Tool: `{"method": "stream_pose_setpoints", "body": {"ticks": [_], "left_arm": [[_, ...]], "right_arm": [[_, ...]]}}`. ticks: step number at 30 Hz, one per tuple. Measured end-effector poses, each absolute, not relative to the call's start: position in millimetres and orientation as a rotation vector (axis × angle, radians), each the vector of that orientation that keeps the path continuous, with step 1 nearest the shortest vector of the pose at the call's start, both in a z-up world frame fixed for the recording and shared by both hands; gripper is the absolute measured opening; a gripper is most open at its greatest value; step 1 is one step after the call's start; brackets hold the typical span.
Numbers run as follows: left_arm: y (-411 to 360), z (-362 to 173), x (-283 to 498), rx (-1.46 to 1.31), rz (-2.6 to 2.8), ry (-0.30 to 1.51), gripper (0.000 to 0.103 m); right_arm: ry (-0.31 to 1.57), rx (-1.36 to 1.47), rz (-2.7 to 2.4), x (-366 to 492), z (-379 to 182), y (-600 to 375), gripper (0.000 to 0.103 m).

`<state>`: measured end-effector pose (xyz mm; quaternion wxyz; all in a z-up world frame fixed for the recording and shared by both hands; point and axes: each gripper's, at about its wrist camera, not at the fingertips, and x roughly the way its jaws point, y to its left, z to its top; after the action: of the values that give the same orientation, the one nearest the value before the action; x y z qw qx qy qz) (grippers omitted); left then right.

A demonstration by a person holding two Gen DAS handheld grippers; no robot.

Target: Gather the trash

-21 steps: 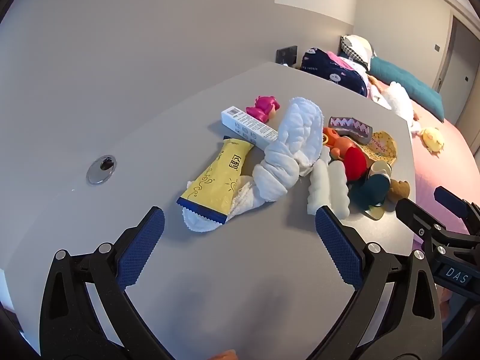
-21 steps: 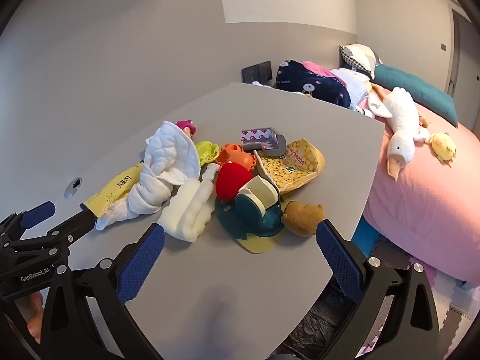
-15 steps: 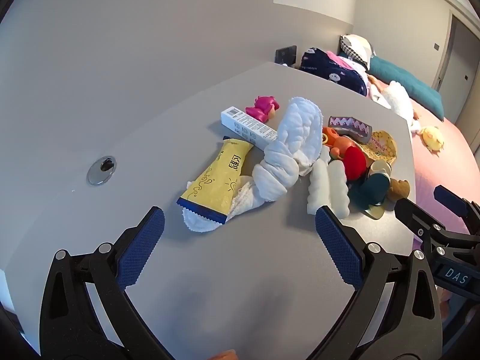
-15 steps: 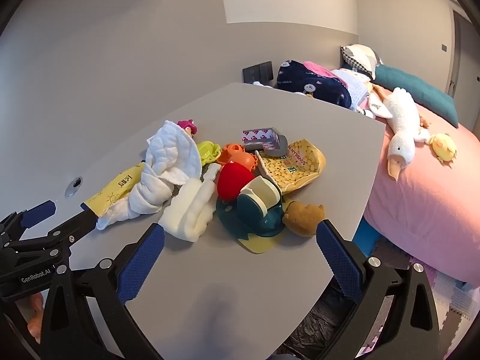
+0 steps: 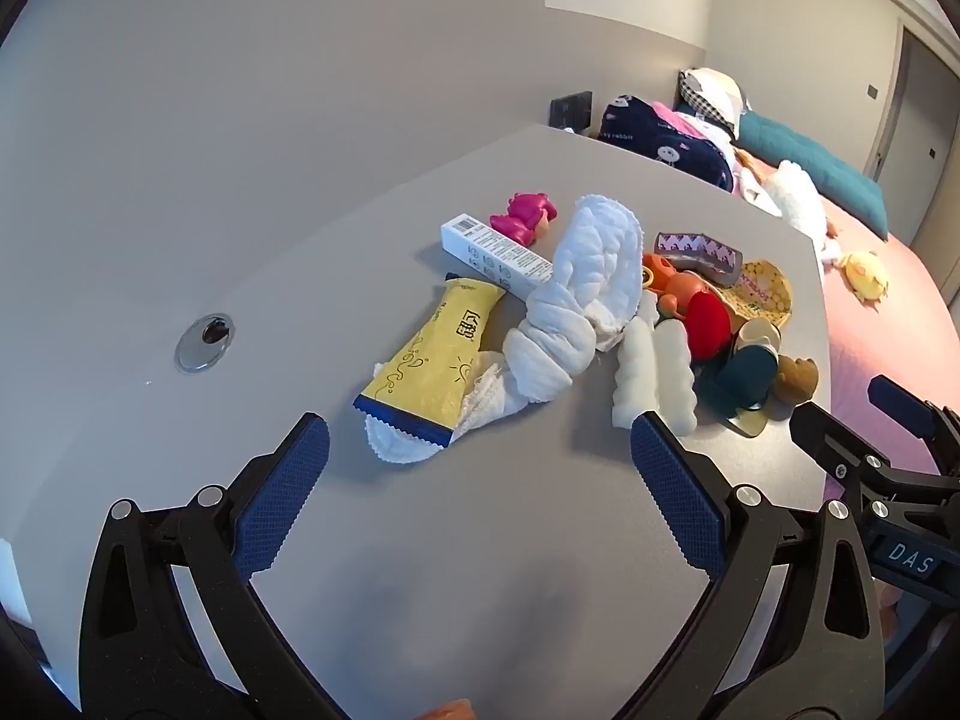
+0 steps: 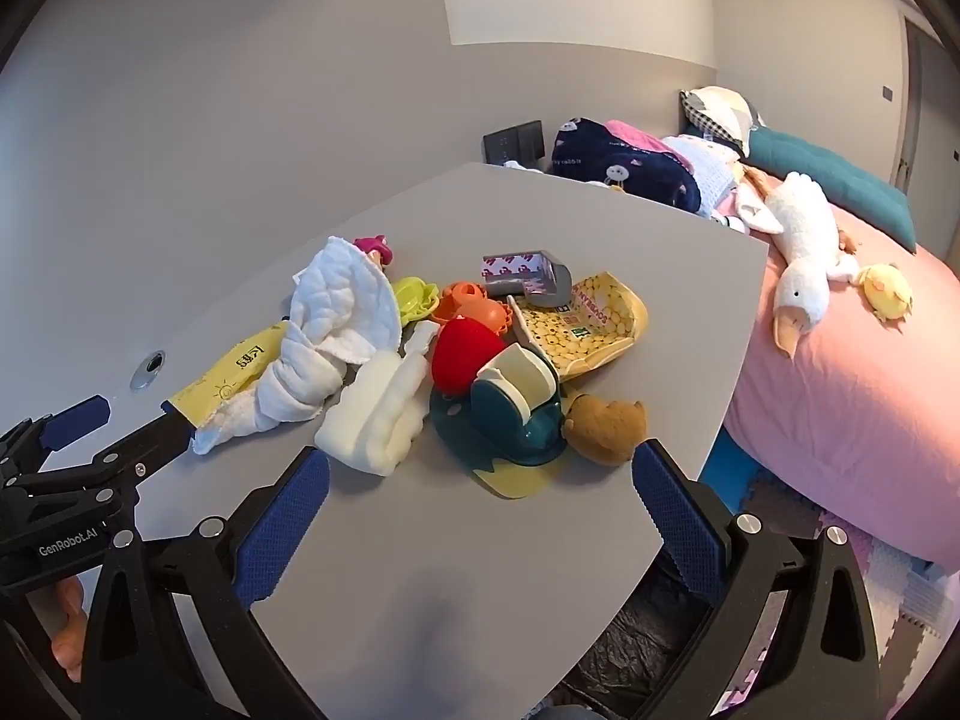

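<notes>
"DAS" stands in pale letters on the right gripper (image 5: 900, 414). "GenRobot.AI" is printed on the left gripper (image 6: 90, 432). The navy blanket (image 6: 624, 171) reads "rabbit". The yellow wrapper (image 5: 435, 360) carries characters I cannot make out.

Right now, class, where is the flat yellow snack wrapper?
In the left wrist view, the flat yellow snack wrapper lies left of the knotted white cloth, below the long white box.
</notes>
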<state>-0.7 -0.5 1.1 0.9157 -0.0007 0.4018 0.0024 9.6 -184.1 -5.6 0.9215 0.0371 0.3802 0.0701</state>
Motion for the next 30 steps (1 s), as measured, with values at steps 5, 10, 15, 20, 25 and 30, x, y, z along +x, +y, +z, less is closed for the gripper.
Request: {"method": "stream_pose_setpoints", "body": {"ticks": [5, 10, 15, 20, 25, 30], "left_arm": [[-1.6, 1.0, 0.5, -0.003, 0.005, 0.826, 0.097], [-1.9, 1.4, 0.0, -0.003, 0.006, 0.826, 0.097], [-2.4, 1.9, -1.8, 0.000, 0.004, 0.824, 0.097], [-3.5, 2.4, -0.5, 0.001, 0.004, 0.823, 0.097], [-3.2, 6.8, -3.4, -0.001, 0.002, 0.820, 0.097], [-3.5, 7.9, -3.9, 0.000, 0.002, 0.820, 0.097]], "right_arm": [[0.781, 0.077, 0.145, 9.8, -5.5, -184.0, 0.100], [0.781, 0.079, 0.144, 8.7, -5.4, -184.1, 0.100], [0.778, 0.074, 0.142, 8.9, -4.7, -183.4, 0.100], [0.780, 0.073, 0.141, 8.5, -4.3, -183.4, 0.100], [0.778, 0.073, 0.142, 8.4, -4.0, -183.7, 0.100], [0.777, 0.073, 0.141, 7.5, -4.0, -184.2, 0.100]]}}
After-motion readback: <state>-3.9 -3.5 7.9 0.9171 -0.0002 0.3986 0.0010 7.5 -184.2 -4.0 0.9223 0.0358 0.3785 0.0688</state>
